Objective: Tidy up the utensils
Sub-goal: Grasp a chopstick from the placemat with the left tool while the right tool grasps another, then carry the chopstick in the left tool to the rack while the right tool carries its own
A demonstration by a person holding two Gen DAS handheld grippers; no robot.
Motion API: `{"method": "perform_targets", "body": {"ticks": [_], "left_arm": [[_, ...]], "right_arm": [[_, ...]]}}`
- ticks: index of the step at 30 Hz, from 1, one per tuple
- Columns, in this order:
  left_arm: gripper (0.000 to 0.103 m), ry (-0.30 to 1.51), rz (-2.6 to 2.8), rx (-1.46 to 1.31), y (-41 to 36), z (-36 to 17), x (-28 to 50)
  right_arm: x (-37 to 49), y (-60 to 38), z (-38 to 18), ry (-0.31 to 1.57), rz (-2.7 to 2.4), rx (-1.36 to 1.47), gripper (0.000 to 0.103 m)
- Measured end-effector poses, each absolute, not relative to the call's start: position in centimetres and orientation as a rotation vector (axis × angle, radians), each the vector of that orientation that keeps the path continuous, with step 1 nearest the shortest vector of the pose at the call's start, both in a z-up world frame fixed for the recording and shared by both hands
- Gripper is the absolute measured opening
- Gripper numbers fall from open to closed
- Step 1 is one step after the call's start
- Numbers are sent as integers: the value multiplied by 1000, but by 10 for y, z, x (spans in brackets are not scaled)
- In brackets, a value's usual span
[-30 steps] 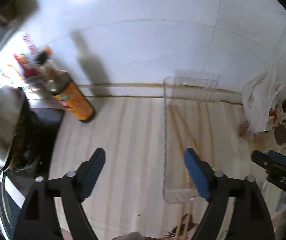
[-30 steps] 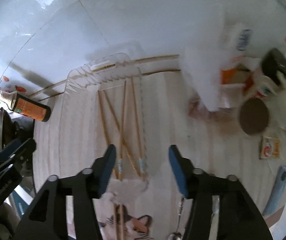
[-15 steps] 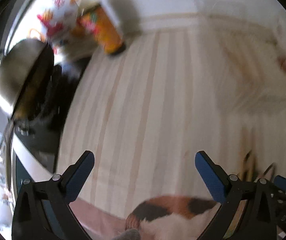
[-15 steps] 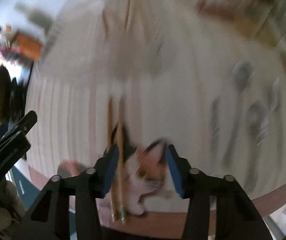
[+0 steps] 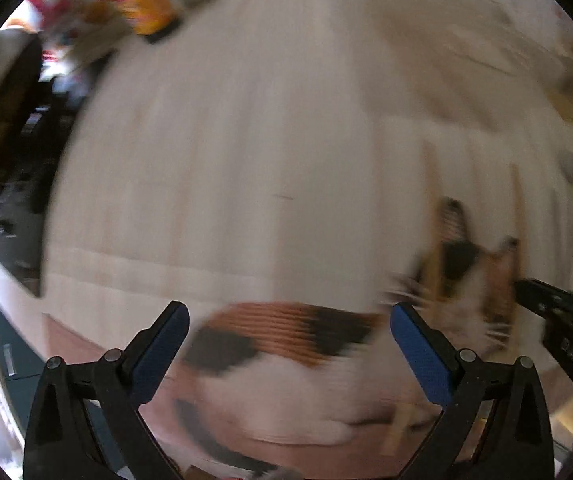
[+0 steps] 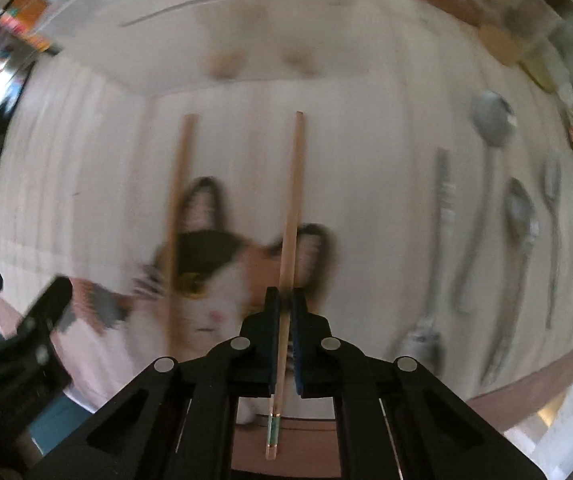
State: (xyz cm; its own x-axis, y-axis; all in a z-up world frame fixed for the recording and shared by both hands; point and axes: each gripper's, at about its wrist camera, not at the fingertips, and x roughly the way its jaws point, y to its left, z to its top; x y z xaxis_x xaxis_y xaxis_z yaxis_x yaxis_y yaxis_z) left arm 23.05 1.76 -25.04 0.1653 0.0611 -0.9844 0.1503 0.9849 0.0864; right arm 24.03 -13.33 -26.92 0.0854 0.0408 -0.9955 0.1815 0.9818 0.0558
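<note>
The right gripper [image 6: 283, 300] is clamped on a wooden chopstick [image 6: 292, 208] that runs straight ahead between its pads. A second chopstick [image 6: 178, 216] lies to its left across a cat-print mat [image 6: 222, 280], with spoons [image 6: 486, 184] off to the right. The left gripper [image 5: 286, 334] hangs wide open above the mat, holding nothing.

Two wooden chopsticks, parallel, pointing away: one [image 6: 291, 216] with a green-banded end, pinched; the other [image 6: 178, 216] lying flat on the cat-print mat; metal spoons [image 6: 486, 184] lying rightward, blurred.
</note>
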Motion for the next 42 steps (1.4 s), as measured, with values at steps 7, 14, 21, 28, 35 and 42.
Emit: {"method": "perform_targets", "body": {"ticks": [7, 14, 21, 28, 35, 42], "left_arm": [[56, 1469, -204, 191, -27, -273, 228], [5, 1461, -180, 178, -7, -266, 231], [5, 1464, -156, 157, 20, -262, 236], [5, 1463, -152, 160, 12, -262, 233], [5, 1475, -159, 157, 14, -262, 236], [5, 1476, -155, 150, 13, -264, 237]], "right_arm": [[230, -178, -275, 1514, -153, 236, 6], [218, -188, -283, 1526, -165, 276, 6], [210, -163, -282, 1529, -116, 169, 7], [200, -159, -282, 1591, -92, 132, 10], [189, -153, -284, 1573, -108, 110, 12], [185, -135, -282, 1570, -110, 95, 12]]}}
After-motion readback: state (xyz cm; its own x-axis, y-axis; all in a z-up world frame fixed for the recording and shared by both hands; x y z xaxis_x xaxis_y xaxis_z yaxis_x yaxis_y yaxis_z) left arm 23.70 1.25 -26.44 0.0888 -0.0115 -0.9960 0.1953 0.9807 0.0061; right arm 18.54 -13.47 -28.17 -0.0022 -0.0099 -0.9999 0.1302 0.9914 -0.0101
